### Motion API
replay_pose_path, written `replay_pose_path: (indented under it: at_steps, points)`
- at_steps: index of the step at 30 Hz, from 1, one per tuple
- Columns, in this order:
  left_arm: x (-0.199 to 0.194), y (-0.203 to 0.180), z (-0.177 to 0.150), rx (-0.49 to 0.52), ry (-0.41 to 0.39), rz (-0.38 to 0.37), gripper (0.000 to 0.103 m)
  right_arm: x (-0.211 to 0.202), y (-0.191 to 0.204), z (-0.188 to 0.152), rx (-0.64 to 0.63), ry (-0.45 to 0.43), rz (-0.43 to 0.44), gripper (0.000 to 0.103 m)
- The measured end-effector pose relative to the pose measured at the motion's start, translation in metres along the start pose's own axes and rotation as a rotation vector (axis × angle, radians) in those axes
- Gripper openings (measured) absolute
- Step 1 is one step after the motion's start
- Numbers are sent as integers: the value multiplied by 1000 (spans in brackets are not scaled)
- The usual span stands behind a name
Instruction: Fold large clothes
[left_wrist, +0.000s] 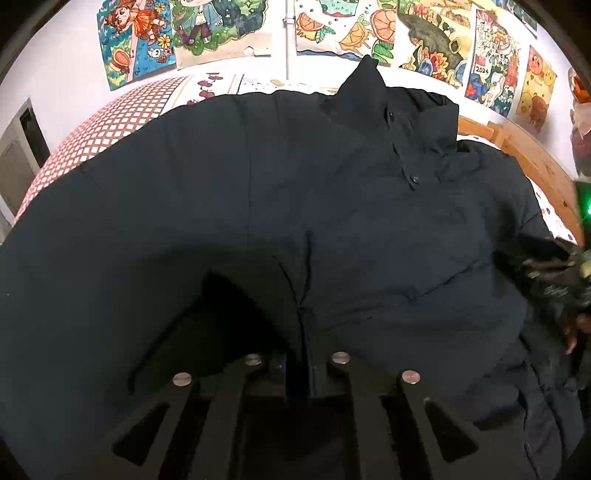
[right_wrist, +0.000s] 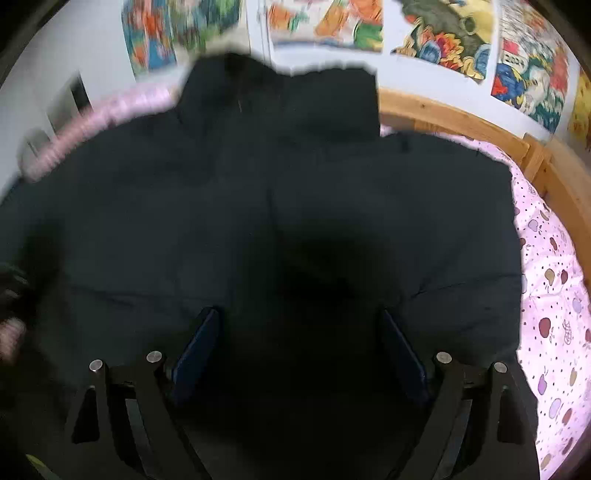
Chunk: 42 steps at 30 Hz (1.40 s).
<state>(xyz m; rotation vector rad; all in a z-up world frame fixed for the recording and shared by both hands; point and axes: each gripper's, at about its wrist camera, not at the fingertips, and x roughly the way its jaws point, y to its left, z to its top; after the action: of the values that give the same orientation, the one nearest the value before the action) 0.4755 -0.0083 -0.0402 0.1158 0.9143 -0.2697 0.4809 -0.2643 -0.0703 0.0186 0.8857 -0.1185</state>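
- Left wrist view: the black padded jacket (left_wrist: 280, 206) is being shown spread over the bed (left_wrist: 99, 129), collar towards the postered wall, filling most of the frame.
- The left gripper (left_wrist: 295, 373) is being held with its jaws drawn narrow, and a fold of the jacket near the hem appears to be pinched between them, along the front seam.
- For this step to go well, the pinch is best kept deep in the fabric, since padded cloth is judged likely to slip from a shallow hold; the lifted flap should be carried over evenly, not dragged.
- The left gripper is being pointed forward and downward along the jacket, low and close to the cloth.
- At the right edge, the right gripper is being glimpsed, blurred, beside the jacket's side.
- Right wrist view: the picture is being smeared by blur, yet the jacket (right_wrist: 258, 206) is being seen lying across the patterned bedsheet (right_wrist: 554, 314), inside the wooden bed frame (right_wrist: 461, 122).
- The right gripper (right_wrist: 299, 350) is being held wide, both blue pads (right_wrist: 199, 343) well apart, nothing gripped.
- It is being poised above the jacket's lower middle, tilted down; a matching grasp at the hem seems to be called for.
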Motion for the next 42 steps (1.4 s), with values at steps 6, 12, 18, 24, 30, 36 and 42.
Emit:
replay_pose_path:
  at_steps: [6,12,18,24,30,36,42]
  points:
    - [-29,24,-14,-92,-32,-122,32,-2,15,-14,-13,-24,-59,85]
    - [-98,68,-68,-236,-147,-5,88,-67,71,-12,-154,-198,37,95]
    - [-163,144,-128,-499,-167,148,97,-94,138,-5,-309,-243,120,100]
    - [-184,210,-181,-802,-150,190,97,-79,170,-5,-352,-219,77,100]
    - [-176,250,-196,-1050,-189,187,94,-27,165,-7,-238,-57,107,100]
    - [-164,236,-173,-933,-116,382,21,-18,166,-11,-214,-28,90,101]
    - [-192,216,-157,-807,-209,477,8,-44,156,-13,-170,-75,117,101]
